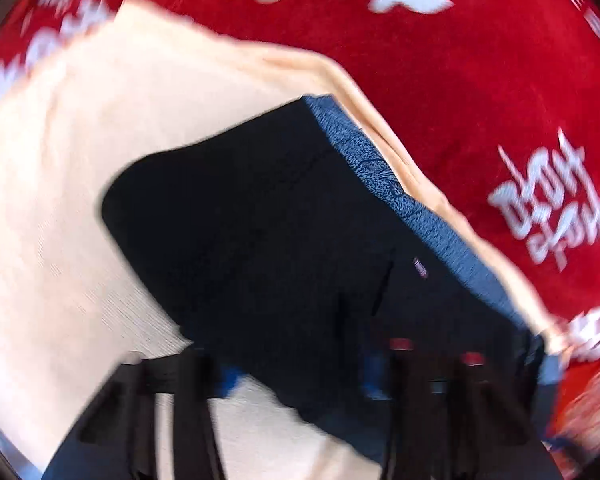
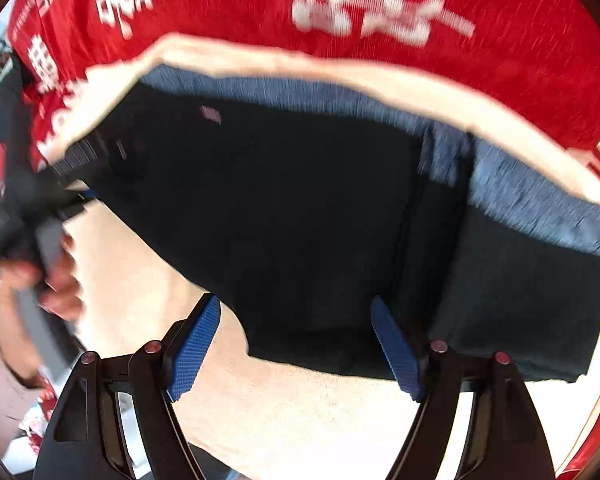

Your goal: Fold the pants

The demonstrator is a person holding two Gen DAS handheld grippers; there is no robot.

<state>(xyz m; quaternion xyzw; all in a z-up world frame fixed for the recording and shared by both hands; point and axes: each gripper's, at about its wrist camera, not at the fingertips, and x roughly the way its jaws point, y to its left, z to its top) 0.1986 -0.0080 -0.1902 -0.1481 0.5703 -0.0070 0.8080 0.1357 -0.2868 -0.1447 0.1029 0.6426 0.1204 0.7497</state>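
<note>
While the dark pants [image 2: 284, 216] lie folded ahead of my tongs | right tongs [image 2: 296, 348] spread, empty | left tongs [image 1: 300, 376] blurred, cannot tell | next: pinch edge, fold over.

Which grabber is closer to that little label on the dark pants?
Left. The left gripper sits at the waistband end, just short of the label; the right gripper hangs with open jaws over the far edge of the pants, well away from it.
</note>
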